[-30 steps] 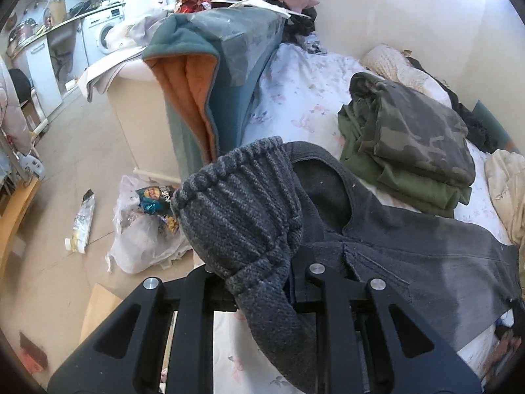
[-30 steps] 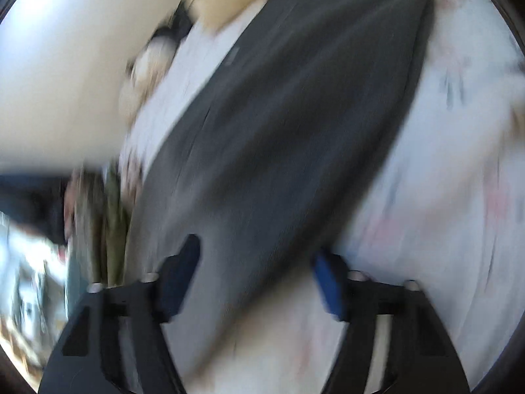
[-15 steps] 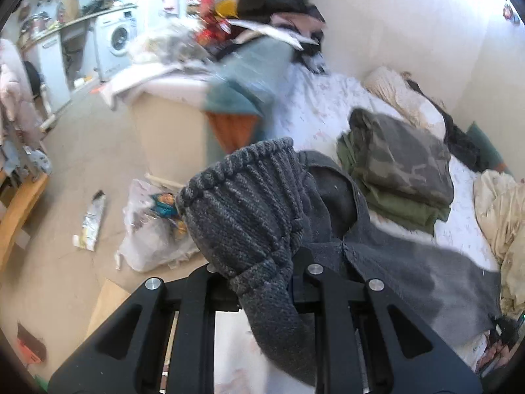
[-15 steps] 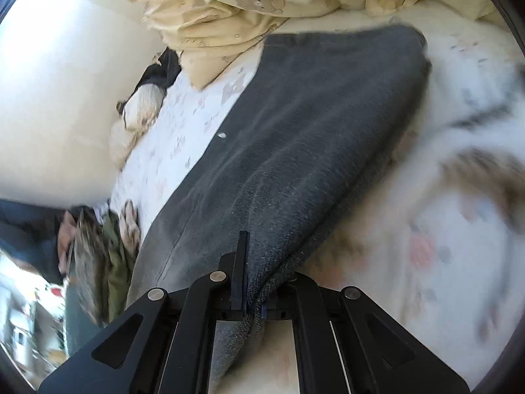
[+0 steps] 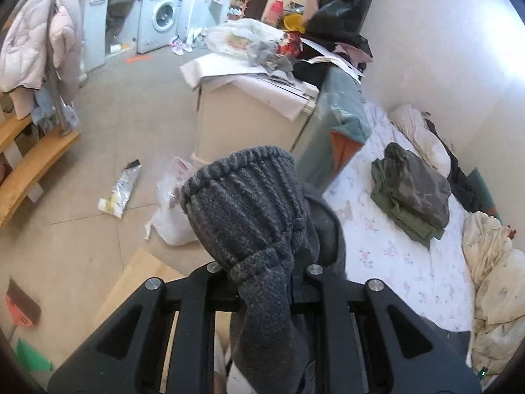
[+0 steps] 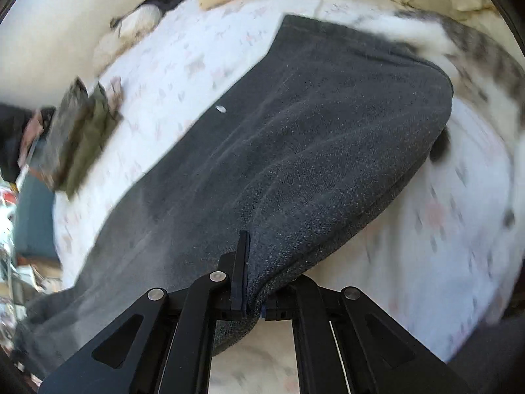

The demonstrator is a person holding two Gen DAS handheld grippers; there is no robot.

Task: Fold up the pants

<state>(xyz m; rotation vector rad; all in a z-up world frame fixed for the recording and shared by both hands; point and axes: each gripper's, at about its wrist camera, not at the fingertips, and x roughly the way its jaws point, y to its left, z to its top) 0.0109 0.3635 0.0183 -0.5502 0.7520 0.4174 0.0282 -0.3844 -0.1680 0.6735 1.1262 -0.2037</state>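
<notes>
One grey pants, two tools

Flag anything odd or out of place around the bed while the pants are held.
Yes: a cat is on the bed sheet, right against the far edge of the grey pants, blurred as if moving. On the floor beside the bed lie a crumpled wrapper and a white plastic bag.

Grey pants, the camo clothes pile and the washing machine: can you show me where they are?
grey pants (image 5: 249,203), left wrist view, on the ribbed waistband.
camo clothes pile (image 5: 413,190), left wrist view, on the top folded piece.
washing machine (image 5: 163,16), left wrist view, on its round door.
</notes>
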